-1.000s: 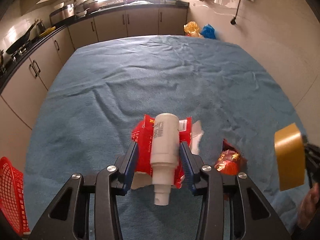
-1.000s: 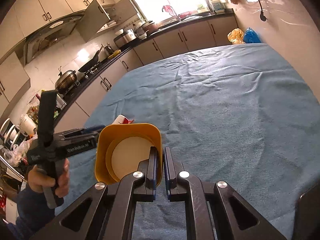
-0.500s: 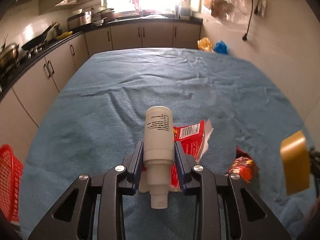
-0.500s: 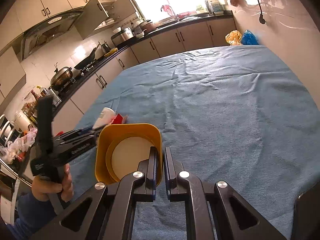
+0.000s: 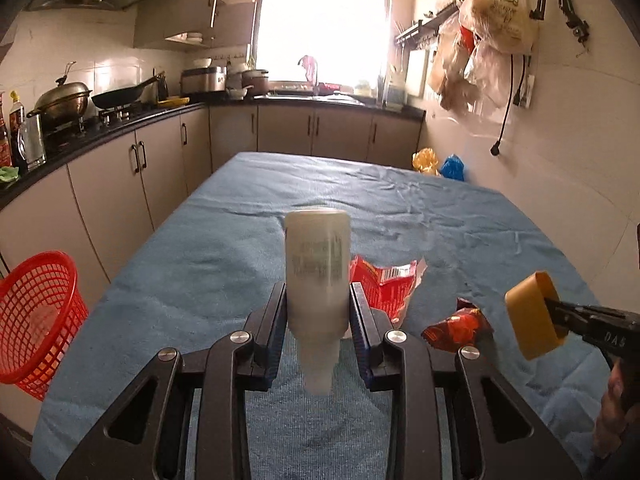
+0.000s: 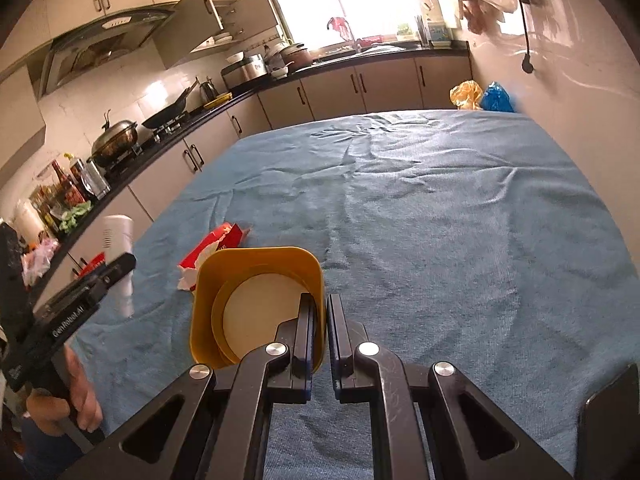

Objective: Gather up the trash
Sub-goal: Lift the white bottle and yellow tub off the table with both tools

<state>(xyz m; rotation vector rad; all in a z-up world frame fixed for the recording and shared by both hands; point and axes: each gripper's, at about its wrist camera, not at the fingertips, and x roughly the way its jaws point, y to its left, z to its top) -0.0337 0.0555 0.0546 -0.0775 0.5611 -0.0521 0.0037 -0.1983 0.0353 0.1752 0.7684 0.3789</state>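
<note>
Gripping a white bottle [image 5: 317, 268] above the table's [image 5: 460, 216] near edge, the left gripper [image 5: 318, 322] holds firm; the right gripper [image 6: 319, 320] pinches a yellow cup's [image 6: 256, 308] wall, red wrappers [image 5: 384, 286] lying below.

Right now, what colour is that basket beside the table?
Red, an open-mesh plastic basket, best seen in the left wrist view.
</note>
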